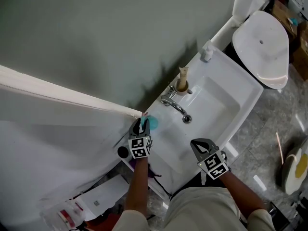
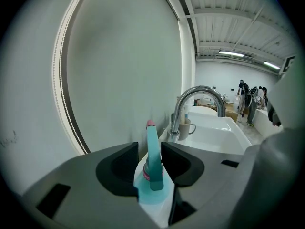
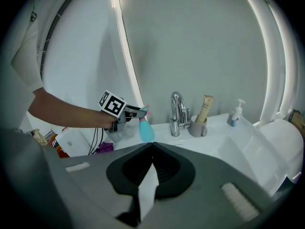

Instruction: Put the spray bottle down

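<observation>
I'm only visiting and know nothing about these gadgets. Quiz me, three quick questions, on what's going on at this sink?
1. True or false: the left gripper clamps the spray bottle tightly.
2. What stands in the cup beside the tap? A) a tube B) scissors C) a spoon
3. Which gripper is shut on a white scrap?
Key: 1 false: its jaws stand apart, with the bottle between them. 2 A. 3 the right gripper.
</observation>
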The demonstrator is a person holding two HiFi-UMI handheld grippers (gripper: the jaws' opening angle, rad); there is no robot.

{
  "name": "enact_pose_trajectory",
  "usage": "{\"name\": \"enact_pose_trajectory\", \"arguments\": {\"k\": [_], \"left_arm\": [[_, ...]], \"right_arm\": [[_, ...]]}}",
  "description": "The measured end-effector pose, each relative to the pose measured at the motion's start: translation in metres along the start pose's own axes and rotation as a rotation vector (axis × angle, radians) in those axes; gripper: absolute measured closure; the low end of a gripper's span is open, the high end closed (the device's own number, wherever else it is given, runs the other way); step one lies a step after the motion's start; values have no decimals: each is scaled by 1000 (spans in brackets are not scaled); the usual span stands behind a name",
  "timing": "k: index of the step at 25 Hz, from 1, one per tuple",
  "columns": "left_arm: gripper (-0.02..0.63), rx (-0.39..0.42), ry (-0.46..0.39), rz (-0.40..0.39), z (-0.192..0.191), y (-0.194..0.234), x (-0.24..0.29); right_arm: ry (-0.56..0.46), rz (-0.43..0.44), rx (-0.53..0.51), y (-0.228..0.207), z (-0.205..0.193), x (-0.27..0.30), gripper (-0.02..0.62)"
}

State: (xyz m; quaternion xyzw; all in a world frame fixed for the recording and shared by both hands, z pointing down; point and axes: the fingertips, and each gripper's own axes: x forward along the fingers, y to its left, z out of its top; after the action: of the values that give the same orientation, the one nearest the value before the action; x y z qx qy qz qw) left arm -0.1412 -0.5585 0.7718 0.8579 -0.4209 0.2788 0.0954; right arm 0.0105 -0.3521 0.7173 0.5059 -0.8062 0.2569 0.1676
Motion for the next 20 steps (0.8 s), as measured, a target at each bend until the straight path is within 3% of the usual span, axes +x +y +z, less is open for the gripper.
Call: {"name": "enact_pose_trajectory", "arguments": {"k": [11,20], "left_arm": [[437,19,5,10,5,0,-16],[436,23,-42,58,28,-11,-57]], "right_arm": [[-27,7,-1,-2,6,-9,584],[-71,51,-27,-1,24,-24,584]]}}
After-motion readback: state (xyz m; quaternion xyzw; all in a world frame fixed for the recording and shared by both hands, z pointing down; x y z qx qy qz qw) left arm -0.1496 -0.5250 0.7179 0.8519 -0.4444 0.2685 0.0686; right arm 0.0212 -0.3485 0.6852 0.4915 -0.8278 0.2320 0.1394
